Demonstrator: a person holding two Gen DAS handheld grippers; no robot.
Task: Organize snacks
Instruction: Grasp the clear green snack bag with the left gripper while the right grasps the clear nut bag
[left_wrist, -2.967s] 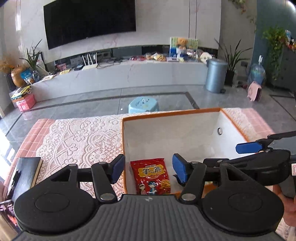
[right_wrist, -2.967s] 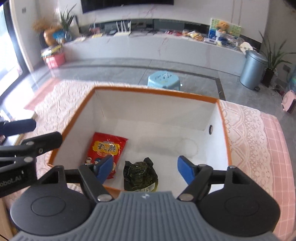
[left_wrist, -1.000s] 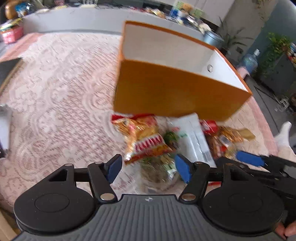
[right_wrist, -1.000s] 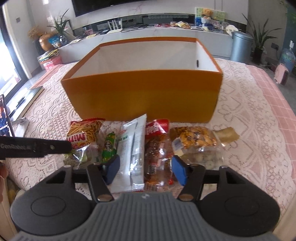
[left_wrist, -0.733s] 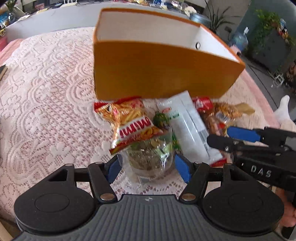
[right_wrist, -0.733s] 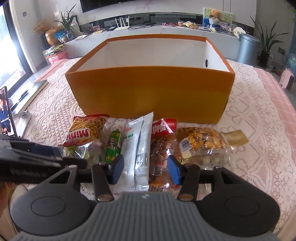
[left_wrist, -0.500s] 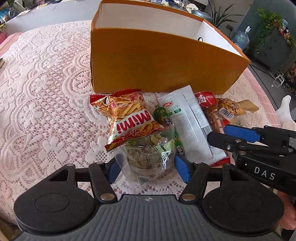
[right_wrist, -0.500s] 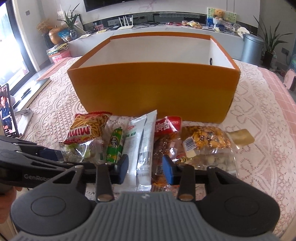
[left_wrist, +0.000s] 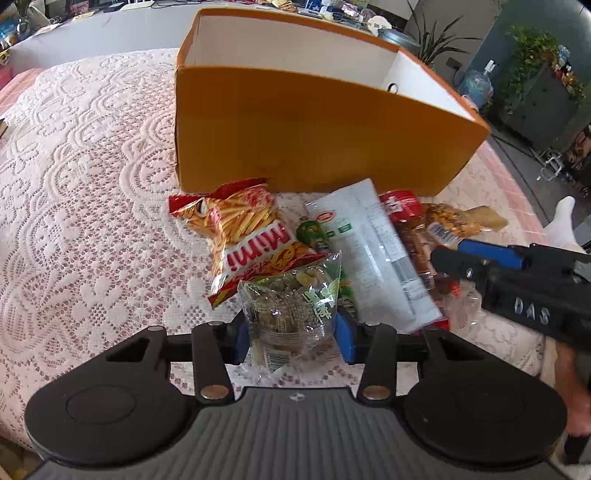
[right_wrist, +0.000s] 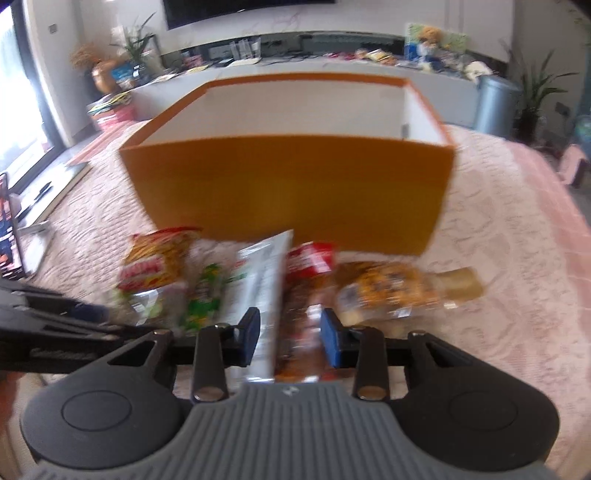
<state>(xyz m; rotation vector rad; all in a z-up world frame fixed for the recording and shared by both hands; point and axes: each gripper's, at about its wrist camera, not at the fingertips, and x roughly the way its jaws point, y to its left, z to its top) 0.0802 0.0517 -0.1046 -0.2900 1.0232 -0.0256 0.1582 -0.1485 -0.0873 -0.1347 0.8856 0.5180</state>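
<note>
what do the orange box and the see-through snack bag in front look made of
Orange box: probably cardboard, with flat stiff walls, a thin straight rim, matte orange outside and plain white inside.
See-through snack bag: thin clear plastic film, crinkled and glossy, with the contents showing through.

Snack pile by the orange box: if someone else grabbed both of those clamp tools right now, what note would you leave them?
Left gripper: jaws closing on the clear bag, pads against its sides.
Right gripper: jaws closing around the red packet, beside the white packet; blur hides whether the pads press.
All the visible snacks, including the Mimi chips and the nut packet, lie on the lace cloth in front of the orange box.
Done: cannot confirm; the box floor is hidden.
Left: lift both packets into the box, then the rest.
</note>
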